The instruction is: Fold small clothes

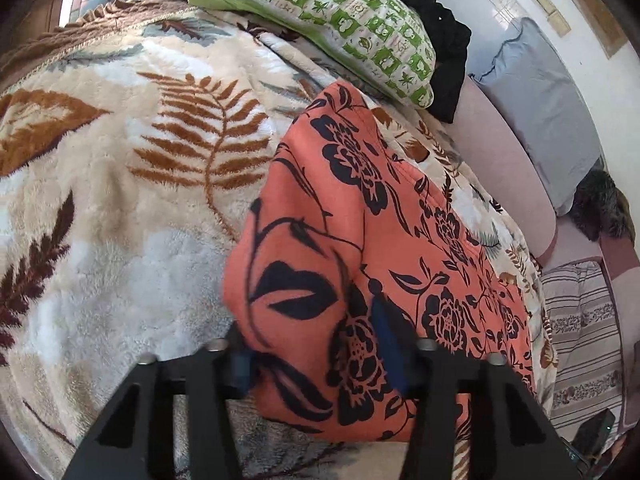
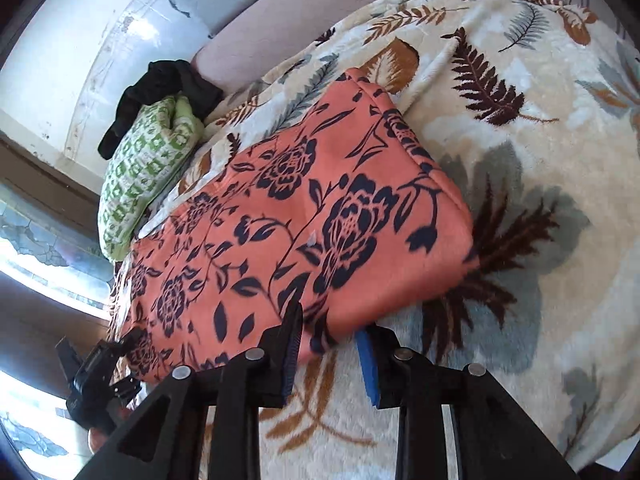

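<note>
Fingers (image 1: 394,344) of left gripper (image 1: 320,356) spread wide around orange floral garment (image 1: 360,216), right gripper (image 2: 328,356) parted at its edge, leaf-print blanket (image 1: 120,200) underneath

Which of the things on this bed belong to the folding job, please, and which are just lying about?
For the job:
- orange floral garment
- left tongs, open around its near edge
- right tongs, open at its corner

Lying about:
- leaf-print blanket underneath
- green patterned cloth
- black cloth
- grey pillow

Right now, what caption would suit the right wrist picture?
Open right claw straddling the edge of a folded orange flowered garment on a leaf-patterned blanket.
</note>
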